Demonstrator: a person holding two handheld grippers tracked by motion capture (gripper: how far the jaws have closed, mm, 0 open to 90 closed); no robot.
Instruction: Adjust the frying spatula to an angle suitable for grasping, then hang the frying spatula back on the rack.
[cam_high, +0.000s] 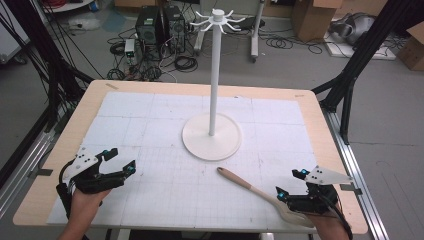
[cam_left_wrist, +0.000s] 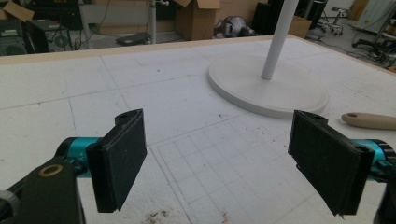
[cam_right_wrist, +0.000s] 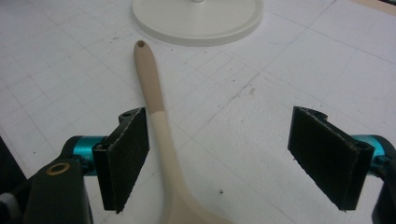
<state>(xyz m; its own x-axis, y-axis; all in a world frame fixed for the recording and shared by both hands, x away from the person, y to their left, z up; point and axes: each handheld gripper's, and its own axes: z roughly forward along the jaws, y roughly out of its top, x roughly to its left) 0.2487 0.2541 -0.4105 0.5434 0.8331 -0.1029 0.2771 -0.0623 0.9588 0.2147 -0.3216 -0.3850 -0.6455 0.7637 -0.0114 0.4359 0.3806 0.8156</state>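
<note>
1. High view: a big table (cam_high: 45, 165) with a white gridded mat (cam_high: 150, 200) on top; in the middle stands a white stand (cam_high: 214, 100) with a round flat foot, a tall thin pole and little hooks at the top; a wooden spoon (cam_high: 252, 189) lies on the mat at about 5 o'clock from the stand; its long line runs from the handle tip at 10 o'clock to the bowl end at 4 o'clock; the left gripper (cam_high: 118, 161) sits far off at 8 o'clock from the stand, jaws wide apart, holding nothing; the right gripper (cam_high: 291, 183) sits right over the bowl end of the spoon, jaws wide apart too, holding nothing; so the right hand is much nearer the spoon than the left.

2. Left gripper view: the left gripper's (cam_left_wrist: 215, 161) two black jaws stand wide apart with bare mat between them; the stand's round foot is up at 1 o'clock; the spoon's handle tip (cam_left_wrist: 369, 120) peeks in at 3 o'clock, well apart from these jaws.

3. Right gripper view: the right gripper's (cam_right_wrist: 219, 161) jaws stand wide apart; the spoon (cam_right_wrist: 156, 107) lies between them, but close beside the left-hand jaw, not in the middle; its handle points up to 11 o'clock, toward the stand's foot (cam_right_wrist: 198, 21); I think this gripper would have to slide a bit sideways to centre the spoon before it squeezes; the handle tip has a small hole, which might go on a hook.
</note>
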